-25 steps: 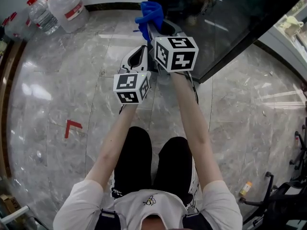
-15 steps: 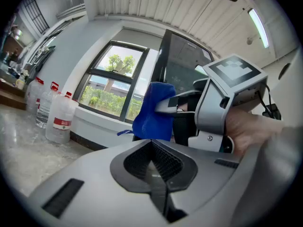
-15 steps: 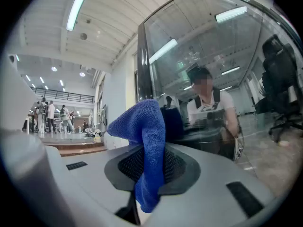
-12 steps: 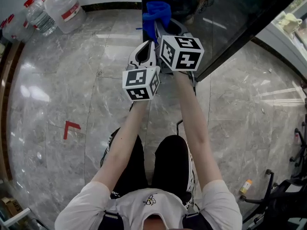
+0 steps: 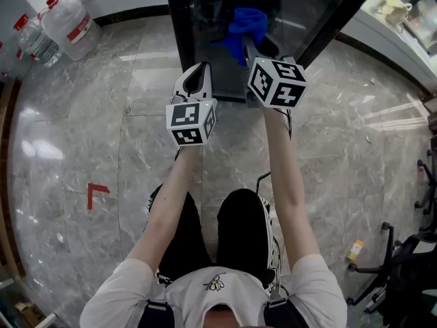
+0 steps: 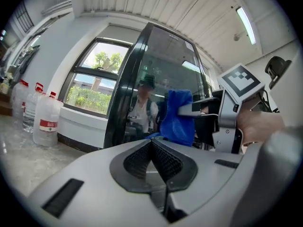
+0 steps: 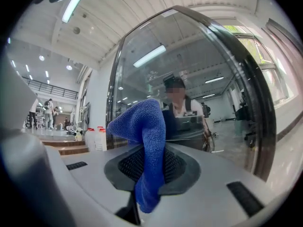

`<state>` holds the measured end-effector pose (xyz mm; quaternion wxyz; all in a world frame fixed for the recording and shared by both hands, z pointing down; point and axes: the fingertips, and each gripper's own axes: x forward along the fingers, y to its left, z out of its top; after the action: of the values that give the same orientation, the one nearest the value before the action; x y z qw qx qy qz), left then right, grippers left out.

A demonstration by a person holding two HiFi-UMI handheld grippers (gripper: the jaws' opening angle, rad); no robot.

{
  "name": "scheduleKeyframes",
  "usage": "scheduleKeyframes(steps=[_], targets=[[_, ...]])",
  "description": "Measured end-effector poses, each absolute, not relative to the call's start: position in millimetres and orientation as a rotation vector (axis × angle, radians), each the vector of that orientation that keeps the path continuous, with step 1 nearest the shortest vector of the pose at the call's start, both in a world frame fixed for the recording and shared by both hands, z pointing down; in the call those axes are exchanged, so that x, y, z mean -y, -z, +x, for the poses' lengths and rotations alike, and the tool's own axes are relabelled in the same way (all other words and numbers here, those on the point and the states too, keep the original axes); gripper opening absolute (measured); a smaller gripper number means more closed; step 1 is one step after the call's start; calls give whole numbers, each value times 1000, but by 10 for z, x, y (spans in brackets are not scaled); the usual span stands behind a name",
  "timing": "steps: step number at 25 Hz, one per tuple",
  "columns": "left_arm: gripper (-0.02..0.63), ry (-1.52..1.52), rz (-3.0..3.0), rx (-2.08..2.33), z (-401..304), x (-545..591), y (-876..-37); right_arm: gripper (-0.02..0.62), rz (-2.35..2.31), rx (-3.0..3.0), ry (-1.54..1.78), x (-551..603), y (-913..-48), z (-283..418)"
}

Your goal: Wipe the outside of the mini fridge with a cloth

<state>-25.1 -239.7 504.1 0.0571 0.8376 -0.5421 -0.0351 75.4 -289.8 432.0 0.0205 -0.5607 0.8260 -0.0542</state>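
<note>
The person stands facing the mini fridge (image 5: pixel 205 43), a black-framed cabinet with a glass door, and holds both tools out towards it. The right claw (image 5: pixel 251 46) is clamped on a blue cloth (image 5: pixel 246 24). In the right gripper view the cloth (image 7: pixel 144 126) is pinched between the jaws of the claw (image 7: pixel 149 169), with a fold bunched up above them and a tail hanging down below. From the head view the cloth sits right at the glass front of the fridge, high on the door, though I can't tell whether it is pressed against the glass.

The left claw (image 5: pixel 203 70) hangs lower and to the left of the right one, beside the door's dark frame. Its jaws (image 6: pixel 152 148) meet with nothing between them.

Large water bottles (image 5: pixel 65 22) stand on the grey marble floor (image 5: pixel 82 128) well off to the left, and a red tape corner (image 5: pixel 95 191) is stuck to the floor by the person's left leg.
</note>
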Motion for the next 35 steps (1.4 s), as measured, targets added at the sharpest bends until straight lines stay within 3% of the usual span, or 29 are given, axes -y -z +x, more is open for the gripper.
scheduleKeyframes(steps=[20, 35], targets=[[3, 46, 2557, 1619, -34, 2413, -5235, 81, -2099, -2314, 149, 2662, -4387, 2374], [3, 85, 2539, 1640, -137, 2467, -5191, 80, -2203, -2220, 176, 2531, -4478, 2910]])
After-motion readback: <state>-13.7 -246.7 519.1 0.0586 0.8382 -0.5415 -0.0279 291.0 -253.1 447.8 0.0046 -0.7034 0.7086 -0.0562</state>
